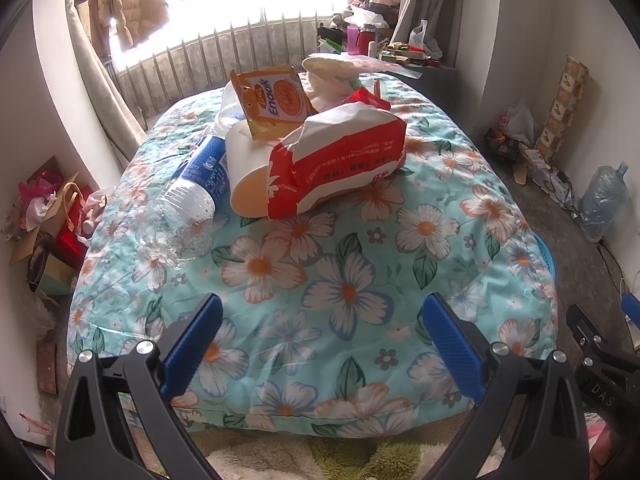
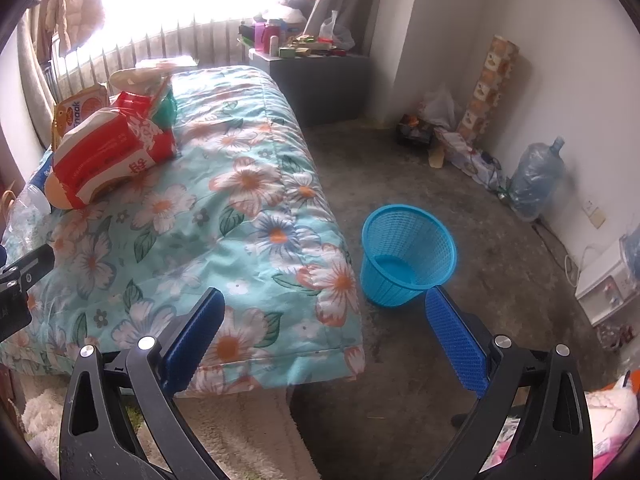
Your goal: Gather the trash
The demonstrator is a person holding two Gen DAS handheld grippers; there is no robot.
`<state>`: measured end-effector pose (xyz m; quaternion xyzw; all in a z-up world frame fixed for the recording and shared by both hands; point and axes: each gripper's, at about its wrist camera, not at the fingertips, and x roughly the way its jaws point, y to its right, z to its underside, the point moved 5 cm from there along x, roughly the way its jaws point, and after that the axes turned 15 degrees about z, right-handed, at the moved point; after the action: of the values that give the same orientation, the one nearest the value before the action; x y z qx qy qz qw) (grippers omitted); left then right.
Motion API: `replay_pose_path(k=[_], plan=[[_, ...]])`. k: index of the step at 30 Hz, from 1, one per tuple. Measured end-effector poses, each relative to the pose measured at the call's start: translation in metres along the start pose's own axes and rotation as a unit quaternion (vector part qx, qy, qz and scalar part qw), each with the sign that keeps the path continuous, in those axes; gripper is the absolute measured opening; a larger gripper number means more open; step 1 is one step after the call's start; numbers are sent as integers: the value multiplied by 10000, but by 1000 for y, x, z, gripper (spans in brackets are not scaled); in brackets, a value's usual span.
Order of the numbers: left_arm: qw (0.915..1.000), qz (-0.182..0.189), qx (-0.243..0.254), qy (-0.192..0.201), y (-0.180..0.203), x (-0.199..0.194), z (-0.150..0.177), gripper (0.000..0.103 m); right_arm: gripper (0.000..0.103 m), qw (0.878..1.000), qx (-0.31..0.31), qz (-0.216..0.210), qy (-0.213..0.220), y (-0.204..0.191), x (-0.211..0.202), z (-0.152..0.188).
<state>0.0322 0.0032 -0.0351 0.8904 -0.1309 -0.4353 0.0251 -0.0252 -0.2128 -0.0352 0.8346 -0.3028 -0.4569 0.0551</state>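
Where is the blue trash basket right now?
The blue basket stands on the bare floor in the right wrist view, just beside the right edge of the flowery quilt, empty.

- Quilted bed cover (image 1: 352, 280): turquoise, white-and-orange flowers.
- Crumpled plastic wrapper (image 1: 344, 160): red and white.
- Mesh plastic basket (image 2: 408, 252): bright blue.
- Flat snack packet (image 1: 276, 100): orange.
- Gripper fingers (image 1: 192, 344): blue.

Ahead of the left gripper (image 1: 322, 322), a soft cloth quilt (image 1: 340, 280) holds a clear crinkly plastic bottle (image 1: 188, 208) and a shiny red wrapper (image 1: 340, 168).
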Motion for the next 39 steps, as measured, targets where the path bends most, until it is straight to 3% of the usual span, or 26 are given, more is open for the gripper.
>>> replay_pose_path(k=[22, 39], plan=[[9994, 317, 82, -62, 11, 4, 1, 98, 96, 9998, 6, 216, -2, 10, -4, -1], [9994, 311, 57, -120, 11, 10, 1, 98, 96, 9997, 15, 232, -43, 13, 0, 0]])
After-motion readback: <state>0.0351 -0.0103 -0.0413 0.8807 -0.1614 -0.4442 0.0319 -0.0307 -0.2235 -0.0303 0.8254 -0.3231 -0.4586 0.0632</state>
